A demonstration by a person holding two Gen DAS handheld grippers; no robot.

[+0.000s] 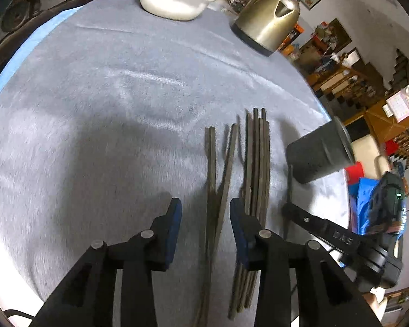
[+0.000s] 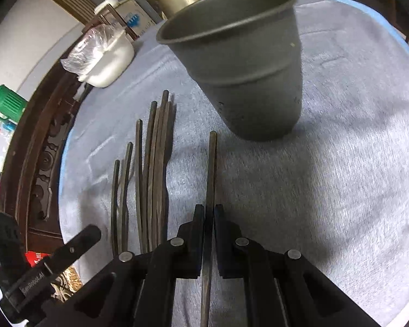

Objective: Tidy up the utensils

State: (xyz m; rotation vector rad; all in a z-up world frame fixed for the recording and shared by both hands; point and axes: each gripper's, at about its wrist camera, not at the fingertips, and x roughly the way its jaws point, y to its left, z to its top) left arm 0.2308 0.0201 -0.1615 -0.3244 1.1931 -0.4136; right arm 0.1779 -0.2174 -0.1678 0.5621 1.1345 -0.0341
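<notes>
Dark wooden chopsticks lie lengthwise on the grey cloth. My left gripper point(image 1: 205, 207) stands open over a crossed pair of chopsticks point(image 1: 214, 179); the pair runs between its blue pads without touching them. A bundle of several chopsticks point(image 1: 256, 163) lies just right of it, partly under the right finger. My right gripper point(image 2: 209, 209) is shut on a single chopstick point(image 2: 212, 163) that points toward the dark grey cup point(image 2: 240, 68). The cup point(image 1: 319, 152) stands upright and looks empty. The bundle point(image 2: 155, 163) and the pair point(image 2: 122, 185) lie left of the right gripper.
A white pot point(image 1: 174, 0) covered with plastic and a metal kettle point(image 1: 267, 19) stand at the far side of the round table point(image 1: 81, 95). A green jug point(image 2: 6, 103) sits off the table to the left. The table edge runs close behind the cup.
</notes>
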